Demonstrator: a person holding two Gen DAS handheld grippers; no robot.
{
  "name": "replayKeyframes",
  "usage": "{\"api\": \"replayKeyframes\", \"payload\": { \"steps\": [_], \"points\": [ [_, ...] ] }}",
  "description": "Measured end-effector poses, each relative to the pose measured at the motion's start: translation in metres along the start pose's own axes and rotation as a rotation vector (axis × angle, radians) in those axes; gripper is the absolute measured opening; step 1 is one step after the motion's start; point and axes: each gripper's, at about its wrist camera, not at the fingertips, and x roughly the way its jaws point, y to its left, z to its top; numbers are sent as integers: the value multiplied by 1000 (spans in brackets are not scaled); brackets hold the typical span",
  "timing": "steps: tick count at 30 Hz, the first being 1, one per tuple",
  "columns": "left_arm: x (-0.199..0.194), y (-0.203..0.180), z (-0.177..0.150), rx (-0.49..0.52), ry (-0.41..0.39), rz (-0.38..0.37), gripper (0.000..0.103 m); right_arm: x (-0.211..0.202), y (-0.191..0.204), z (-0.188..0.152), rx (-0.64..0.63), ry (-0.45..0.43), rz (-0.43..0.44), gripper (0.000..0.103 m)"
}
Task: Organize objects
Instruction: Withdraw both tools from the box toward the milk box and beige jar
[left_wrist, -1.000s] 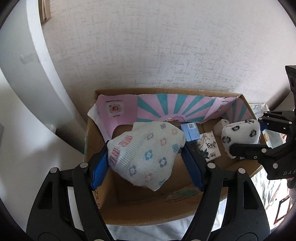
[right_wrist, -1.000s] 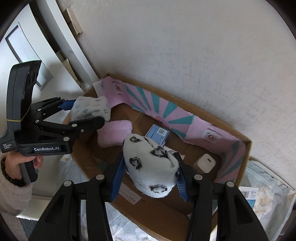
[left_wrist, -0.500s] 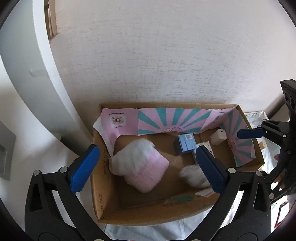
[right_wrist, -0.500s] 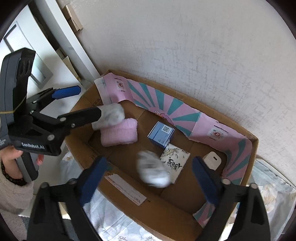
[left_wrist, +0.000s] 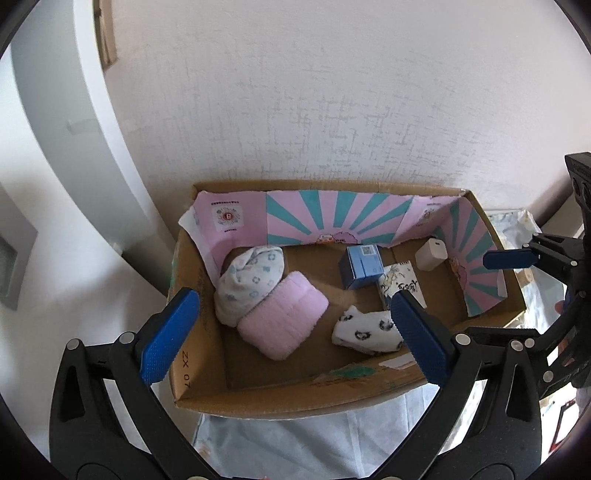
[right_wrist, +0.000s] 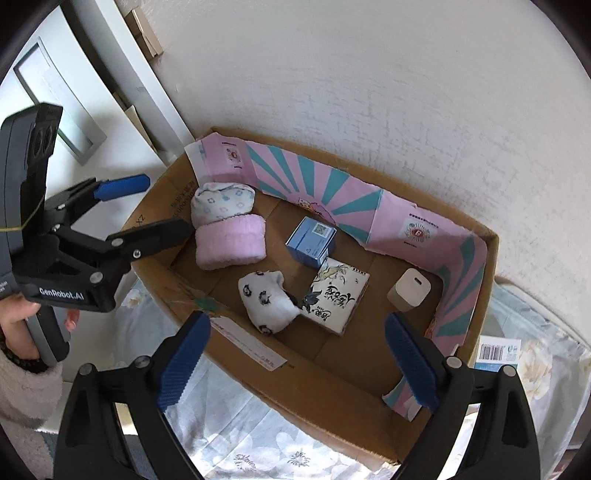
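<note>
panda-print sock (right_wrist: 267, 301) on the floor of the cardboard box (right_wrist: 332, 384), its edge partly hidden behind the left hand-held gripper (left_wrist: 291, 334) fingertip. flower-print bundle (left_wrist: 249, 282) half covered by pink towel (left_wrist: 284, 319). right hand-held gripper (right_wrist: 295, 360) also wide open, empty.

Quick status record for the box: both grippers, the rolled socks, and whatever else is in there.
left gripper: open, empty
right gripper: open, empty
cardboard box: against wall
floral sock roll: in box, touching pink roll
pink roll: in box
black-print sock roll: in box, beside illustrated booklet
blue carton: in box
white charger: in box
</note>
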Motion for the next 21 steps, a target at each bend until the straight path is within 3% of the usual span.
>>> {"api": "replayKeyframes", "payload": {
  "steps": [9,16,21],
  "points": [
    [-18,-24,6,1,-34,-6,103,-30,-9,-15,-3,-27,-30,94],
    [-40,-66,20,72,-68,-40,103,-66,-32,-33,35,-59,-48,94],
    [-67,-104,36,115,-135,-32,103,-110,-58,-42,64,-114,-98,94]
  ]
}}
